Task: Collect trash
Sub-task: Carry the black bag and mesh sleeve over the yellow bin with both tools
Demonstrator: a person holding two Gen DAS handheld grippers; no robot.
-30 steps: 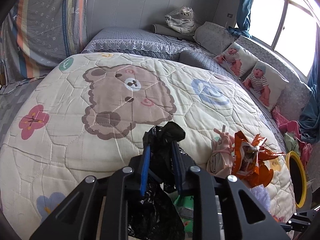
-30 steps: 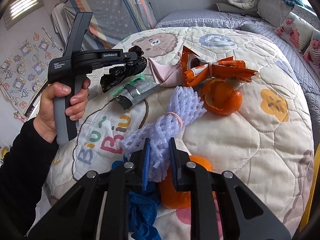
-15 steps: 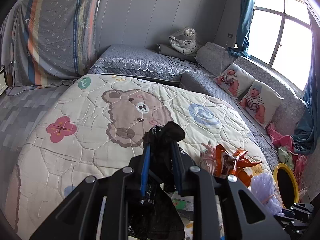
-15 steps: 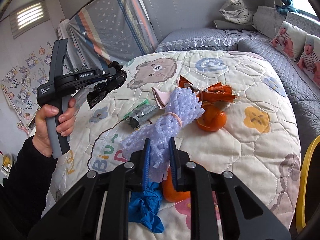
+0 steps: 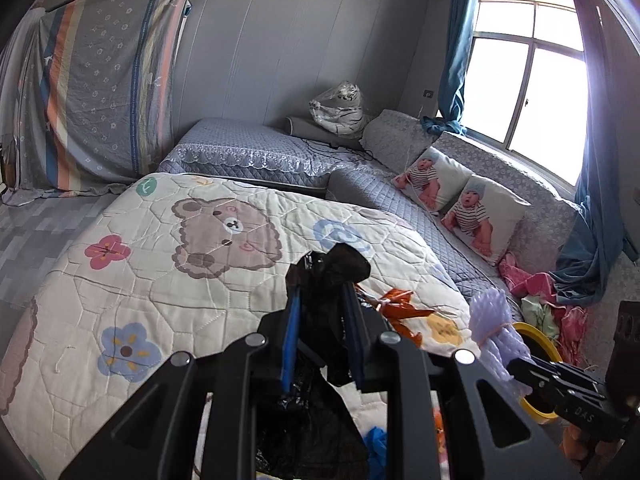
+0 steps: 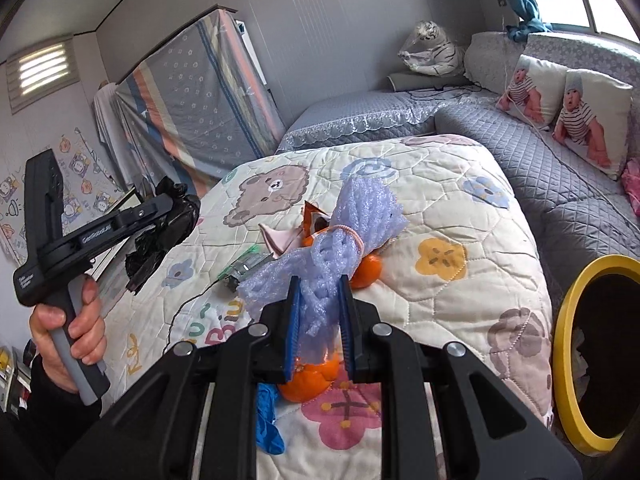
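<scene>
The left gripper (image 5: 322,300) clamps a black bag (image 5: 334,270), held clear above the quilt (image 5: 140,280); the bag's crumpled top pokes past the blue pads. At lower right, purple foam net (image 5: 494,328) shows beside a yellow bin (image 5: 540,340).

The right gripper (image 6: 318,300) pinches the foam net (image 6: 360,216), lifted off the quilt (image 6: 460,300). On the quilt lie orange peel (image 6: 366,272), a blue glove (image 6: 266,420) and wrappers. A hand (image 6: 68,328) grips the left tool, bag (image 6: 168,228) in its jaws. The bin (image 6: 568,320) stands at right.
</scene>
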